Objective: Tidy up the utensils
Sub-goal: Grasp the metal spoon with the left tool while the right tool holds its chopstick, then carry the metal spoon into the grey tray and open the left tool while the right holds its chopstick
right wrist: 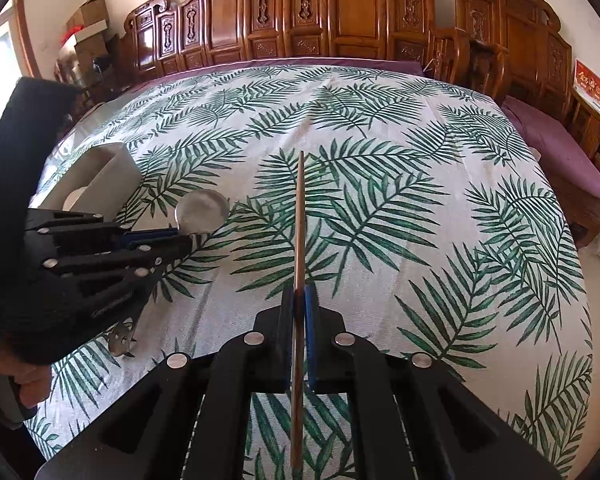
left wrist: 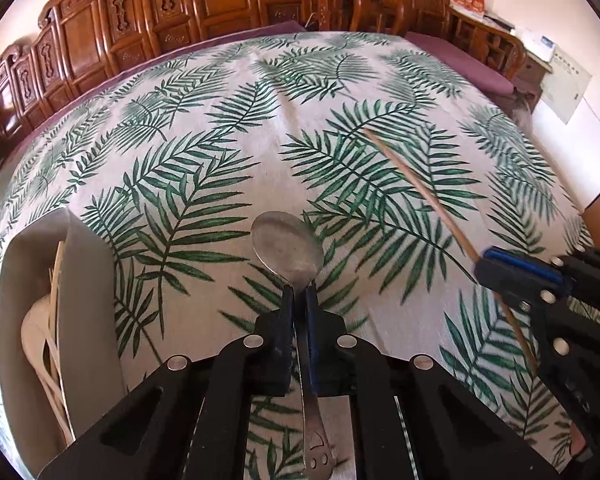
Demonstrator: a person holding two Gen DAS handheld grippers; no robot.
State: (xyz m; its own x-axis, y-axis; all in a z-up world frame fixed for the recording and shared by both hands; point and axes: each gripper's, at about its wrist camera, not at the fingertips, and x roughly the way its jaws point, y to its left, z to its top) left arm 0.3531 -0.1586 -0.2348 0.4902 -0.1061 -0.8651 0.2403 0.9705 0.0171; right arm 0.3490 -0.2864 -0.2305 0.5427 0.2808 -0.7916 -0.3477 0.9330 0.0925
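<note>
A metal spoon lies on the leaf-print cloth, and my left gripper is shut on its neck just below the bowl. The handle runs back under the jaws. From the right wrist view the same spoon shows beside the left gripper. My right gripper is shut on a wooden chopstick that points away over the cloth. That chopstick and right gripper appear at the right of the left wrist view. A grey utensil holder stands at the left.
The holder contains a white spoon and light chopsticks. The leaf-print tablecloth covers the table. Carved wooden chairs line the far edge, with a purple cushion at the right. A hand holds the left gripper.
</note>
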